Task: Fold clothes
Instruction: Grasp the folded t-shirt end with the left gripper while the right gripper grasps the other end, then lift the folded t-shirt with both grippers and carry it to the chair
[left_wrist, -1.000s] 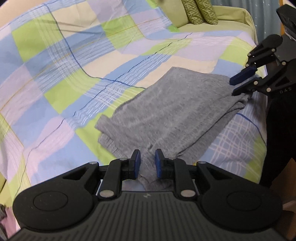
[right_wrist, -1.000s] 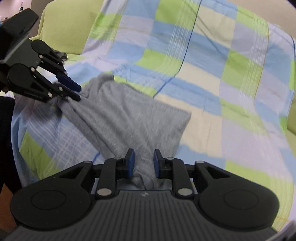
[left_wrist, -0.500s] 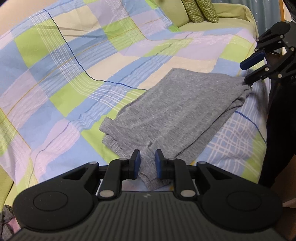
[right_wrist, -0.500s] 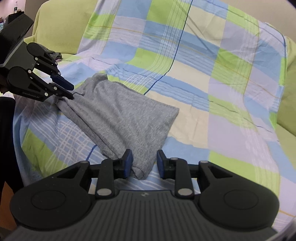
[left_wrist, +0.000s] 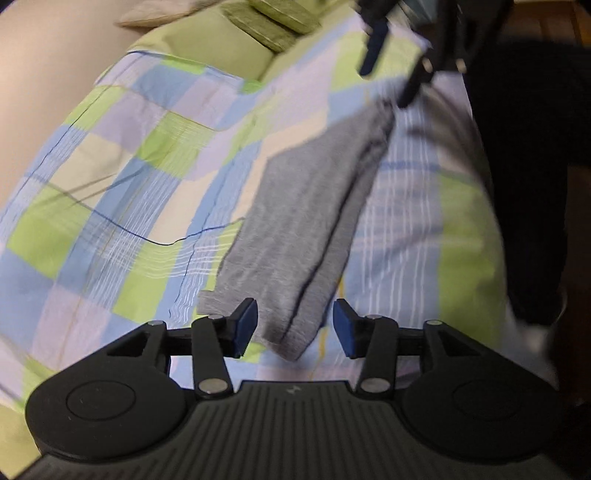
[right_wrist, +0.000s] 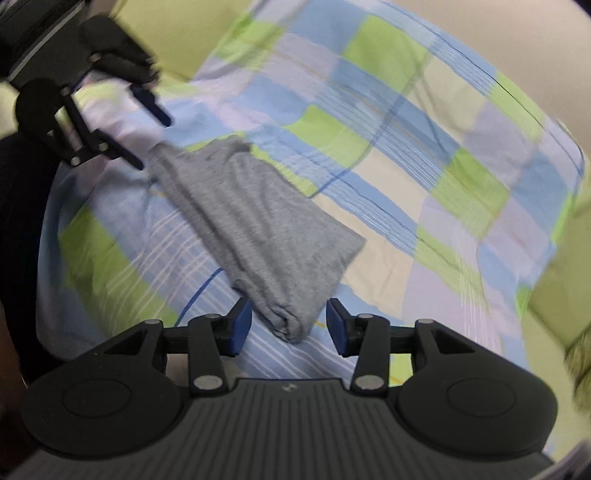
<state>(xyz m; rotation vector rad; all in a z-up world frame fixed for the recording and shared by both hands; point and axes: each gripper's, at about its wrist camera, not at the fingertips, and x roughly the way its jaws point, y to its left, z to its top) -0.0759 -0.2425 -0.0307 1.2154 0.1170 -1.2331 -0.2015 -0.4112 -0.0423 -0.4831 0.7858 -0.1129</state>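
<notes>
Soft, even indoor light, no hard shadows or glare. Both wrist views smear with motion blur: the checked bedsheet (left_wrist: 122, 192) streaks, worst toward the rims. Fisheye bends the edges and blackens the corners. Only each camera's own gripper body stays crisp.

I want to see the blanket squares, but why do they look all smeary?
Left wrist view: the checked sheet and the right gripper streak from camera motion, while the grey garment stays fairly readable. Right wrist view: the same smear, strongest at the curved fisheye edges.
</notes>
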